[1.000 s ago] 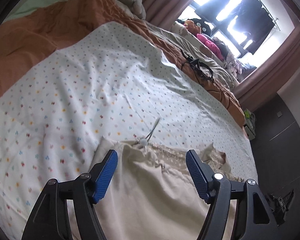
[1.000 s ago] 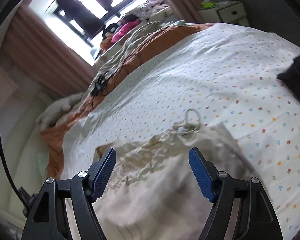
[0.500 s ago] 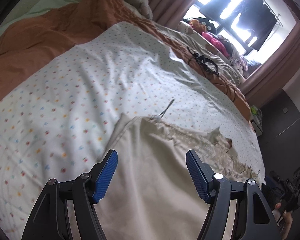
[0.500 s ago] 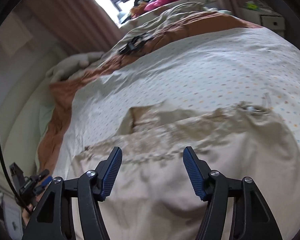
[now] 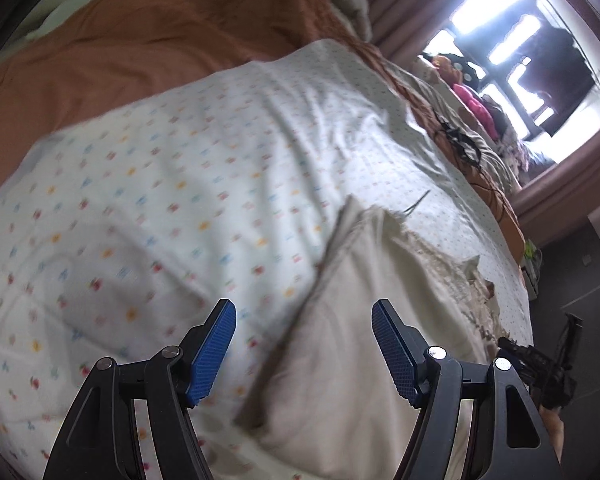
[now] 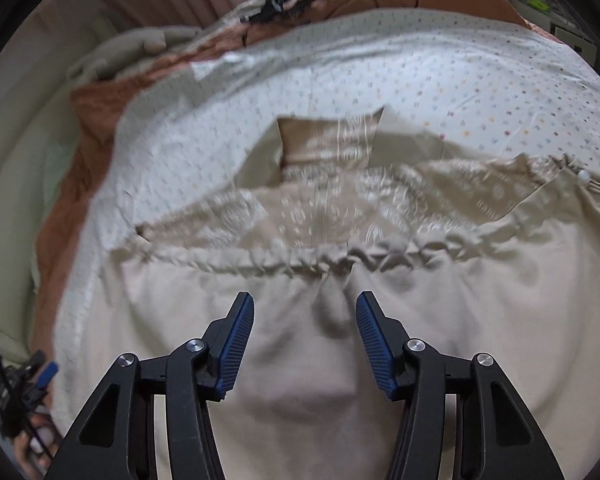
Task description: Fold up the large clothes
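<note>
Beige garment [image 6: 440, 320] lies spread on the bed's dotted sheet [image 5: 160, 168], gathered waistband [image 6: 284, 264] at 12 o'clock of the right hand-held gripper [image 6: 305, 338], probably flattened for a fold. Left hand-held gripper [image 5: 304, 354] straddles its side edge. Both grippers gape, holding nothing. Motion blur smears the patterned lining; the near hem is cut off.

garment [image 6: 440, 320]: plain beige, patterned lining | sheet [image 5: 160, 184]: white, small coloured motifs | blanket [image 5: 140, 52]: orange-brown | fingers [image 6: 236, 344]: blue pads
</note>
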The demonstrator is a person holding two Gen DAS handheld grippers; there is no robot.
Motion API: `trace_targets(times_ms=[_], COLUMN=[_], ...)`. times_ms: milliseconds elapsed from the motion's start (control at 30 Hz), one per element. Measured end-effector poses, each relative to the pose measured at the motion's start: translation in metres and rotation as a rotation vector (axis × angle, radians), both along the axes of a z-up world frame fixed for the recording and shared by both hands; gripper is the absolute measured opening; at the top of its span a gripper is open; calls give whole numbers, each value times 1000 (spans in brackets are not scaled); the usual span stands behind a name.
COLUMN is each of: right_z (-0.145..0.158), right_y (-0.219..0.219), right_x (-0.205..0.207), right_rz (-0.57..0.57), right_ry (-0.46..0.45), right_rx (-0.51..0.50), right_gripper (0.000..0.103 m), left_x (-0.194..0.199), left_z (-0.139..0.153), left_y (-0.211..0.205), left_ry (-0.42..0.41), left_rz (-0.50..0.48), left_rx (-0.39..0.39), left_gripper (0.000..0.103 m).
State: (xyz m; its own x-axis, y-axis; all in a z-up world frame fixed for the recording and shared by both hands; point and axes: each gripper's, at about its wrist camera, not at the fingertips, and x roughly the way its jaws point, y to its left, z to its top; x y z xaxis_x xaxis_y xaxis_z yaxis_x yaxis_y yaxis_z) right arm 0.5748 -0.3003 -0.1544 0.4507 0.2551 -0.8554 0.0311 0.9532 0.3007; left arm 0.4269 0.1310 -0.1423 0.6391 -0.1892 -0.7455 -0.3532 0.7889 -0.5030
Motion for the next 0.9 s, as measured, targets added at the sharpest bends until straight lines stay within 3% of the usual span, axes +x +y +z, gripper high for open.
trace_targets(times_ms=[167,233,300,367,633,900], right_z=[-37,-43,-42,-35,-11,-50], right_y=[7,5,0,-7,-12,-9], right_x=[19,22,25,28,47,55], right_rz=[-1,-24,-45,-50,-67,-70], right_ry=[71,68,51,20,-66,-20], right_rx=[-45,-60,-44,6,52,32], right_gripper=[37,13,4,3,2,2], left_x=[-11,-15,-16,-18,-15,-28], left_z=[-27,-35,-39,-41,-38,-39], left_y=[11,13,13,12,3,0], left_ry=[60,78,86,87,100,94], left_rz=[32,34,32,29,7,7], left_rx=[-55,-77,-82,-87,-86,-199], left_gripper=[72,72,72,72,72,72])
